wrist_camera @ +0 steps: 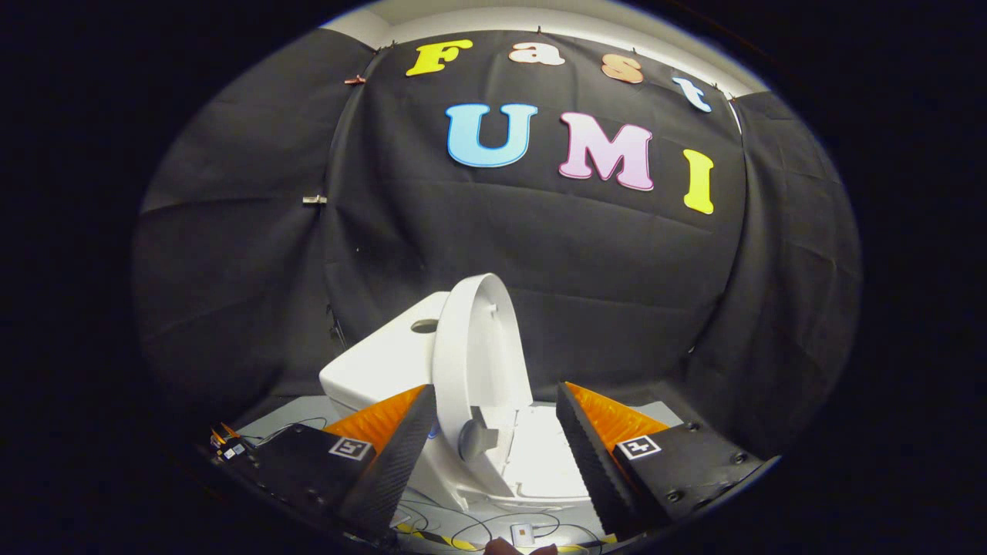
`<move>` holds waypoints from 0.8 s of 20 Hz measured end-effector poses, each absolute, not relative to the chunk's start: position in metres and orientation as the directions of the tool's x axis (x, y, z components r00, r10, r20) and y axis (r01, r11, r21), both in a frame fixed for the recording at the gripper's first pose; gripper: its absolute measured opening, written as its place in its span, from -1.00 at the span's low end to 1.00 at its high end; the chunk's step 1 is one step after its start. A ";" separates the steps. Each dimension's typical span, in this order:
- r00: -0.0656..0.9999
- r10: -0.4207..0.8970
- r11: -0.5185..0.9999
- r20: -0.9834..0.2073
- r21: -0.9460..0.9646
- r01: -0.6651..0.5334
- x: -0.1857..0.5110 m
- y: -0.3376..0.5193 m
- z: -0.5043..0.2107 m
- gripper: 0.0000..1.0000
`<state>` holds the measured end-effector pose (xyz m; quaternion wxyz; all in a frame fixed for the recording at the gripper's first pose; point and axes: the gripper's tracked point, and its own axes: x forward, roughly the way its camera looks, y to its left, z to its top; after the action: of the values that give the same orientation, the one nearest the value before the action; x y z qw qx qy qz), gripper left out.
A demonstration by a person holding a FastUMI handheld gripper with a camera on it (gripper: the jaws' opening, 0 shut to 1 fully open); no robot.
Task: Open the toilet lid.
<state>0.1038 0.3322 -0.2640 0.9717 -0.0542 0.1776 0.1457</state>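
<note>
Toilet lid raised upright against black cloth wall; gripper jaws apart

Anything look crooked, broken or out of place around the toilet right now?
Nothing looks damaged. The white oval plastic toilet lid stands raised, near upright, beside the white ceramic tank. The gripper is open, fingers apart either side of the lid's hinge end, touching nothing. Thin black cables lie loose on the floor below.

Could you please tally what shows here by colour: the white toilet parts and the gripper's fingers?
White, toilet parts: 3: lid raised upright, tank, seat.
Black and orange, fingers: 2, of the gripper, spread apart, gripping nothing.
Total: 5.
</note>
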 end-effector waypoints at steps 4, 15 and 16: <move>0.914 0.259 0.960 -0.311 -0.018 -0.278 0.103 0.300 -0.228 0.98; 0.963 0.221 0.975 -0.152 0.031 -0.219 0.096 0.213 -0.130 0.98; 0.966 0.214 0.977 -0.143 0.037 -0.211 0.096 0.203 -0.123 0.97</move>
<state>0.0957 0.2027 -0.1228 0.9914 0.0109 0.0735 0.1074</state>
